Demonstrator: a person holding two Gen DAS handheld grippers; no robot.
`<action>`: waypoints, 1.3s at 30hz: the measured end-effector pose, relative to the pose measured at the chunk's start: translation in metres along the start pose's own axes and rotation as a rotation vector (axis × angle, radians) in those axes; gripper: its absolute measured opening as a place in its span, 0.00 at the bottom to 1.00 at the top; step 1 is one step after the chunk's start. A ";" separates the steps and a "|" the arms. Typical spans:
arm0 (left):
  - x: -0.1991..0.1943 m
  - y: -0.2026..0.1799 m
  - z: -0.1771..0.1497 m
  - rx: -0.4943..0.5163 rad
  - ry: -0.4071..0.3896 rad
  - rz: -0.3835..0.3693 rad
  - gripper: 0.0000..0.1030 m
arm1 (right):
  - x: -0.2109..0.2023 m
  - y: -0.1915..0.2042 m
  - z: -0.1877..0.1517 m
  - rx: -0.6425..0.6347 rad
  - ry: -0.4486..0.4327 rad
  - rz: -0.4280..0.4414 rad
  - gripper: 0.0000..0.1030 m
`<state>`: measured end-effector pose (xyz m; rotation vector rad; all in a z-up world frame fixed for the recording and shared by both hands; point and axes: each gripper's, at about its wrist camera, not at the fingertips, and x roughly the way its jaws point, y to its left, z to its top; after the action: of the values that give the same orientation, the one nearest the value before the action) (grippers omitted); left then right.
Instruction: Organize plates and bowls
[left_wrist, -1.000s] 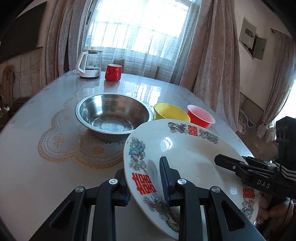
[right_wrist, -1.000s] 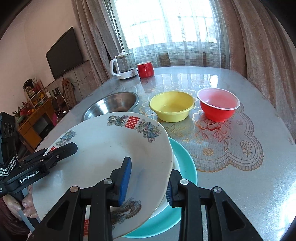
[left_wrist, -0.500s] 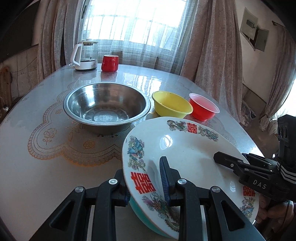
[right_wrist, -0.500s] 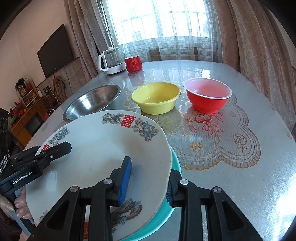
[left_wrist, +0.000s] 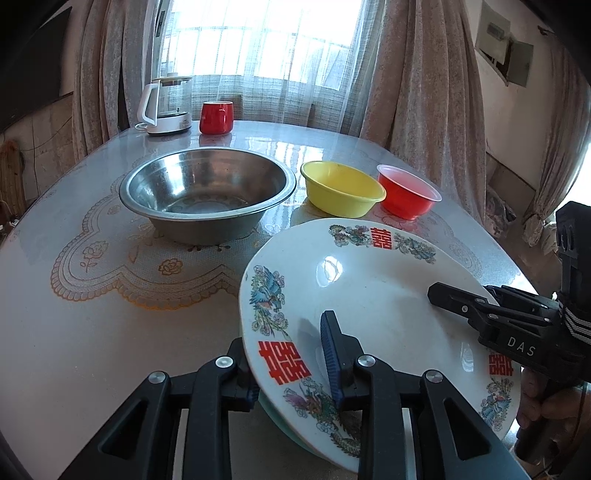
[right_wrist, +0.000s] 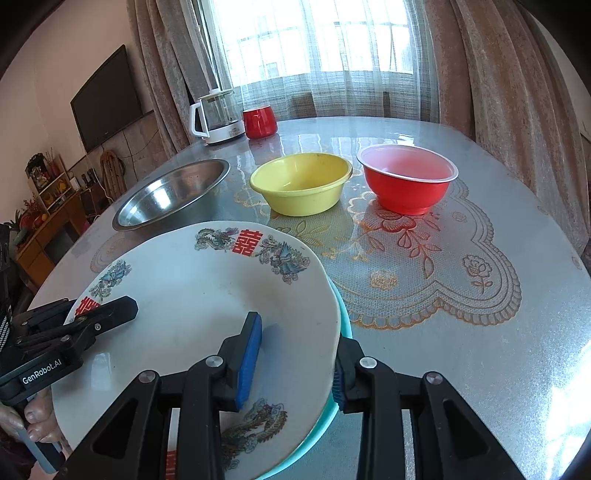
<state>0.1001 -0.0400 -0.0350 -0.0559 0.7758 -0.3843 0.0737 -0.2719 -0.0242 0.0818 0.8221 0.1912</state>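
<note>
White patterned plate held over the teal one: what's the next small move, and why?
Probably lower it a little further, level, then open. Both tongs, left and right, clamp the white patterned plate by its rim, and the teal plate shows just beneath its edge.

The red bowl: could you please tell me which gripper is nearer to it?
Right. The right gripper grips the patterned plate's rim on the red bowl's side; the left gripper grips the opposite rim, by the steel basin.

Sheer-curtained window (right_wrist: 325, 48) at top centre admits daylight; wall-mounted television (right_wrist: 107, 98) upper left; wooden shelf unit (right_wrist: 48, 206) left.
</note>
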 end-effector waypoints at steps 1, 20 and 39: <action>0.000 -0.001 -0.001 0.003 -0.003 0.009 0.29 | 0.001 0.001 0.000 -0.004 0.000 -0.006 0.33; -0.005 -0.012 -0.004 0.018 -0.026 0.116 0.35 | -0.001 -0.002 0.001 0.035 0.016 0.002 0.37; -0.013 -0.016 -0.009 0.001 -0.039 0.174 0.36 | -0.021 0.000 -0.014 0.039 -0.031 -0.006 0.29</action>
<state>0.0805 -0.0498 -0.0295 0.0052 0.7353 -0.2178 0.0496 -0.2763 -0.0184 0.1186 0.7947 0.1685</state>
